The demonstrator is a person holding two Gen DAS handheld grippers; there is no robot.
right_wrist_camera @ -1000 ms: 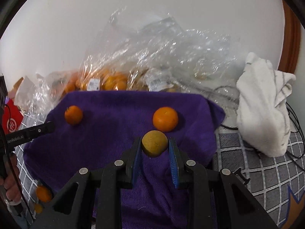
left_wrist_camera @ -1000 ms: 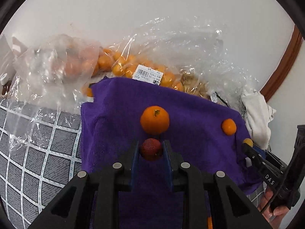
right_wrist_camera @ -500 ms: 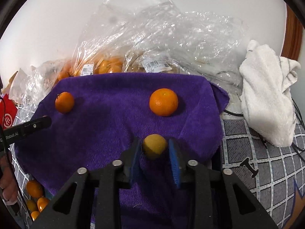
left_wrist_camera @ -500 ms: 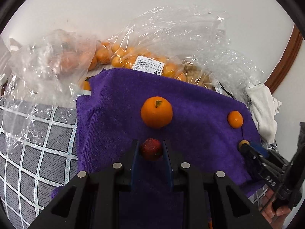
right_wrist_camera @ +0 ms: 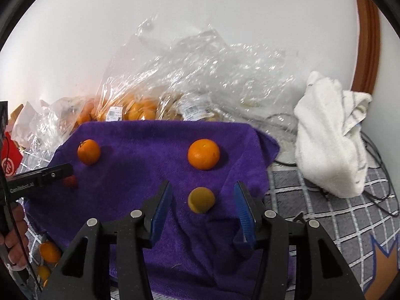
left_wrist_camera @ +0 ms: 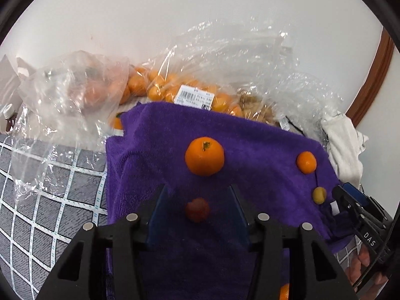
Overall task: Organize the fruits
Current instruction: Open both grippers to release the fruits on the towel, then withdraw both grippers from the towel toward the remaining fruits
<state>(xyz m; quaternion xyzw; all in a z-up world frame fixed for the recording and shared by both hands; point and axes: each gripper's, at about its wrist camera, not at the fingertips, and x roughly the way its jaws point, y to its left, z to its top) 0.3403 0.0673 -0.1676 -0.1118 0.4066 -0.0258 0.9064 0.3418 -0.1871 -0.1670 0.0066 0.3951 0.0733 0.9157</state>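
Note:
A purple towel [left_wrist_camera: 262, 145] [right_wrist_camera: 140, 145] carries the fruit. My left gripper [left_wrist_camera: 197, 200] is open; a small red fruit [left_wrist_camera: 197, 209] lies on the towel between its jaws, just below an orange [left_wrist_camera: 204, 156]. My right gripper [right_wrist_camera: 203, 200] is open; a small yellow fruit [right_wrist_camera: 201, 199] lies on the towel between its jaws, just below another orange [right_wrist_camera: 203, 154]. In the left wrist view the second orange [left_wrist_camera: 306, 162] and the yellow fruit [left_wrist_camera: 319, 195] show at the right. In the right wrist view the first orange [right_wrist_camera: 88, 151] and the red fruit [right_wrist_camera: 70, 181] show at the left.
Clear plastic bags of oranges [left_wrist_camera: 175, 90] [right_wrist_camera: 130, 107] lie behind the towel against the white wall. A white cloth [right_wrist_camera: 330, 140] lies to the right with cables. Loose oranges [right_wrist_camera: 48, 251] lie off the towel's left front. The bedding is a grey grid pattern [left_wrist_camera: 37, 200].
Both grippers have opened. The red fruit and the yellow fruit, held a moment ago, now rest on the towel between the spread jaws.

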